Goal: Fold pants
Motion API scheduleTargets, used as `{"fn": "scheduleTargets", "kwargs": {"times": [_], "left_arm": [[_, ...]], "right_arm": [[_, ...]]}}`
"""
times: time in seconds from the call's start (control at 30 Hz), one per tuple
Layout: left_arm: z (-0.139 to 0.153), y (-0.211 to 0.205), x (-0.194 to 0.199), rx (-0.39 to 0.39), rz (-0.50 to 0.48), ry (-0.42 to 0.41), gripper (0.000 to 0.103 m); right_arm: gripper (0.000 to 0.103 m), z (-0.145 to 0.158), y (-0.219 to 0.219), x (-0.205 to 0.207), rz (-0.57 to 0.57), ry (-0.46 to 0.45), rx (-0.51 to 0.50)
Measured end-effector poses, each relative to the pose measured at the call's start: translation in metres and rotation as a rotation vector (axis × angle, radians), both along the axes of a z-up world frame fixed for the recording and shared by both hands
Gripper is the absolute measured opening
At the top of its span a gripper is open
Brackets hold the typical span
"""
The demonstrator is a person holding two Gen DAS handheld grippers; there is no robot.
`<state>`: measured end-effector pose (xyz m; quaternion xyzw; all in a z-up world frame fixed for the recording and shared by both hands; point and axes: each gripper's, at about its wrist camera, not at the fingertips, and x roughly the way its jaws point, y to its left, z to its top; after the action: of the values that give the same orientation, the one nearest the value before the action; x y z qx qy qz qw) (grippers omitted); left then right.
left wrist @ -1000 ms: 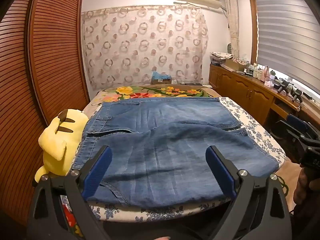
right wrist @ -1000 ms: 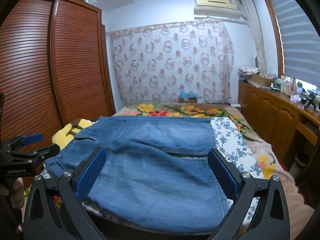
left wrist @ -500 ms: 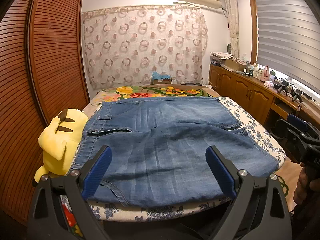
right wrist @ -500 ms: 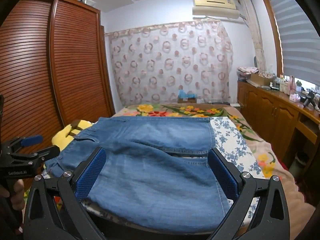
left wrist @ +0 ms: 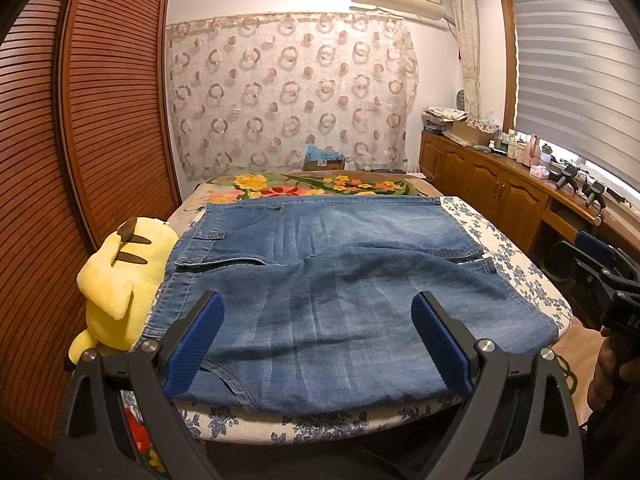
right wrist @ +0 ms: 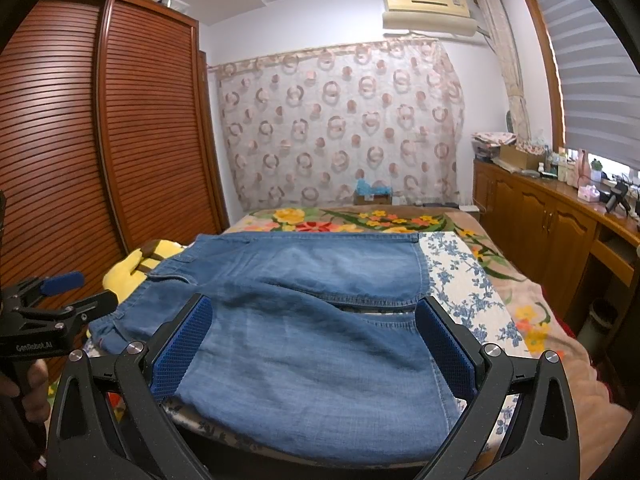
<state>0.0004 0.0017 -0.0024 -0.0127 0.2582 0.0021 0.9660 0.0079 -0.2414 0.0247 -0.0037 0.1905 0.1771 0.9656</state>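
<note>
Both tools (left wrist: 316,344) (right wrist: 316,350) still wide apart, clear of unmoved pants (left wrist: 320,280).

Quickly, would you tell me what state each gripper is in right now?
Left gripper: open, holding nothing, above the jeans.
Right gripper: open, holding nothing.

We see faded denim pants (left wrist: 320,288), matt and woven, a plush yellow toy (left wrist: 120,276), glossy slatted wood doors (left wrist: 100,120), and textured blue pads (right wrist: 182,354).
</note>
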Motion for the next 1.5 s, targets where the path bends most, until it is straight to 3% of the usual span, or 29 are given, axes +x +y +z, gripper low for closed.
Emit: {"fn": "scheduleTargets", "kwargs": {"times": [1.5], "left_arm": [[0.0053,0.0054,-0.0022,-0.004,0.001,-0.012,0.096]], "right_arm": [[0.103,0.0023,-0.0004,-0.0013,0.0,-0.001,0.004]]}}
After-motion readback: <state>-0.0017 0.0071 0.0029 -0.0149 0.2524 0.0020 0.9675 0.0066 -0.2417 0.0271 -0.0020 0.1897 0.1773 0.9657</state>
